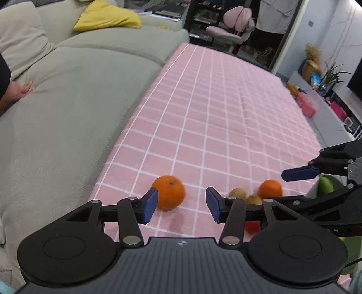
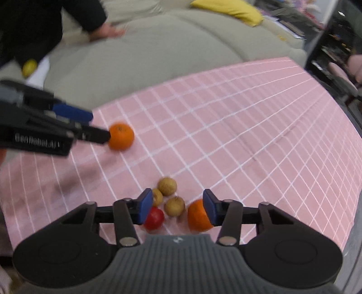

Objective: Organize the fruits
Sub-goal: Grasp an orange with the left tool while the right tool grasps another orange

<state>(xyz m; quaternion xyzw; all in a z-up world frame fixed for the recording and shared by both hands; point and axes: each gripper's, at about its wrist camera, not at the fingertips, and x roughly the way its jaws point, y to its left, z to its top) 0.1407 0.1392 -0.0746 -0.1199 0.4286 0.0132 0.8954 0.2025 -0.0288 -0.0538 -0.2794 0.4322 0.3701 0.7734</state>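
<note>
An orange (image 1: 169, 195) lies on the pink checked tablecloth (image 1: 215, 108), just beyond my left gripper's left pad. My left gripper (image 1: 181, 204) is open and empty. It also shows in the right wrist view (image 2: 90, 126), with the orange (image 2: 121, 136) at its tip. My right gripper (image 2: 177, 208) is open and hovers over a cluster: three small brown fruits (image 2: 167, 186), a red fruit (image 2: 154, 218) and a second orange (image 2: 197, 216). The second orange (image 1: 270, 189) and a green fruit (image 1: 325, 186) also show in the left wrist view, by my right gripper (image 1: 294, 187).
A grey-green sofa (image 1: 74, 95) with a yellow cushion (image 1: 106, 17) runs along the table's left edge. A person's hand (image 2: 106, 31) rests on the sofa. A pink chair (image 1: 233, 27) and shelves stand beyond the table's far end.
</note>
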